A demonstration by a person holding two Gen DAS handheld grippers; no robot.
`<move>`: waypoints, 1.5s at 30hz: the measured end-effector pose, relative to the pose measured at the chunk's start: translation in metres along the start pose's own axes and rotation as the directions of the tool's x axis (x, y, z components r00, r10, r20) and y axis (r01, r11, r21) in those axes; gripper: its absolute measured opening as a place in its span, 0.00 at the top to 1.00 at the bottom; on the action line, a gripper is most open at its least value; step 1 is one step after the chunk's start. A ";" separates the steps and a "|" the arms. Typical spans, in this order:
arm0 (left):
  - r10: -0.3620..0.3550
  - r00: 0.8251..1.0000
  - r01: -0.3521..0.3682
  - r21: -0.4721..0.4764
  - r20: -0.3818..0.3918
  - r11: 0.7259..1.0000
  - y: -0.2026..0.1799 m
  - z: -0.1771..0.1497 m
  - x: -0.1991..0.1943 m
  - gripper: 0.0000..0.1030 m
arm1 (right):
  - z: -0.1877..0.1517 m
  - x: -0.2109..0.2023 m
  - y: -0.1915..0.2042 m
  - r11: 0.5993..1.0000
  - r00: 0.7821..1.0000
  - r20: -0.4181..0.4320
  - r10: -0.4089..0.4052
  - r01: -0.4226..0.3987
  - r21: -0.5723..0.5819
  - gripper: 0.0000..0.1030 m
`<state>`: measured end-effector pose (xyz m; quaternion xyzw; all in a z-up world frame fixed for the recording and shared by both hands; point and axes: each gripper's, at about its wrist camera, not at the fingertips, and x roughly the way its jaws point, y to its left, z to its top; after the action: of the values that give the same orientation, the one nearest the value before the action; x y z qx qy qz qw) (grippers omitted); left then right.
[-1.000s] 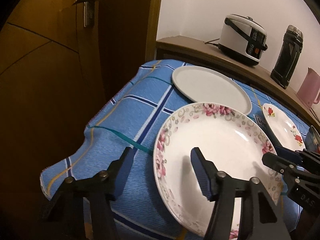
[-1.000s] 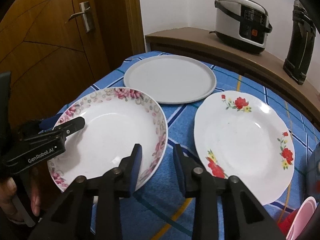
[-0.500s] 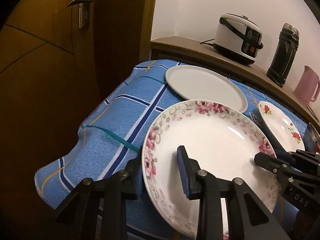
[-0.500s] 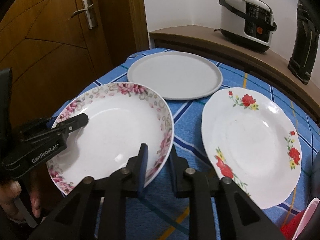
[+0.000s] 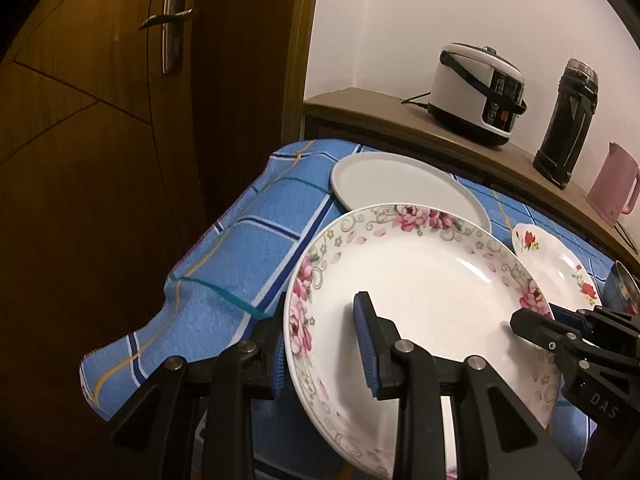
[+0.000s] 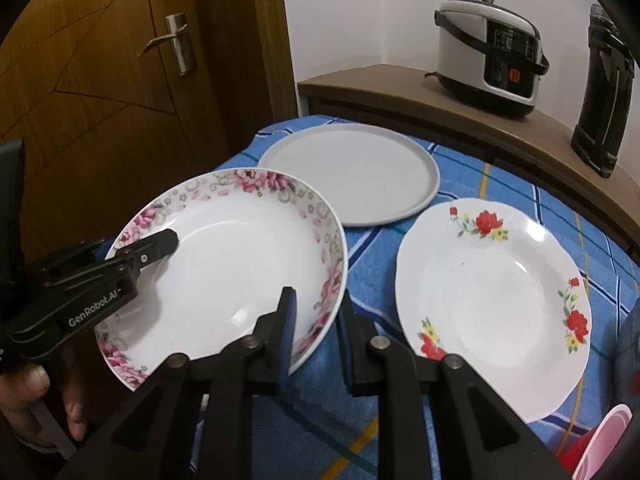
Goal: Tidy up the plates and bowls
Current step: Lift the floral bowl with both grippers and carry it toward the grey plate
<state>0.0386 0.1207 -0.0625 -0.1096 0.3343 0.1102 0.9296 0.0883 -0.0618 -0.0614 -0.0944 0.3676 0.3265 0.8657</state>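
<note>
Both the left gripper (image 5: 320, 344) and right gripper (image 6: 316, 328) have just clamped their jaws onto opposite rims of the pink-flowered plate (image 6: 236, 256), now tilting clear of the bench at lower left, ready for stacking.

The left gripper (image 5: 320, 344) pinches the pink-flowered plate (image 5: 420, 312) by its rim — the right gripper (image 5: 532, 322) clamps the opposite edge.

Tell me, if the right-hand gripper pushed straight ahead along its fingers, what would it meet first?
The right gripper is already clamped on the pink-flowered plate. Straight ahead, it would probably meet the blue checked tablecloth, then the plain grey plate; depth is uncertain.
</note>
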 end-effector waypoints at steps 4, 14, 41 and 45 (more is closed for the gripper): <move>0.010 1.000 -0.010 0.007 0.017 1.000 -0.002 0.005 -0.001 0.69 | 0.003 0.000 0.000 1.000 1.000 0.014 -0.004 0.004 -0.001 0.81; 0.008 0.998 -0.010 0.024 0.062 1.000 -0.009 0.024 0.000 0.68 | 0.017 -0.006 -0.007 1.000 0.998 0.056 -0.022 0.021 0.012 0.81; -0.002 0.985 -0.012 0.083 0.170 0.996 -0.029 0.080 0.016 0.68 | 0.066 -0.004 -0.029 0.992 0.979 0.173 -0.112 0.098 0.084 0.81; -0.002 0.983 -0.015 0.089 0.184 0.996 -0.033 0.086 0.020 0.68 | 0.069 -0.001 -0.032 0.989 0.974 0.185 -0.132 0.117 0.090 0.81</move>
<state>0.1140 0.1161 -0.0060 -0.0559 0.2522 0.1076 0.9600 0.1478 -0.0584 -0.0141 -0.0518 0.2891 0.2646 0.9185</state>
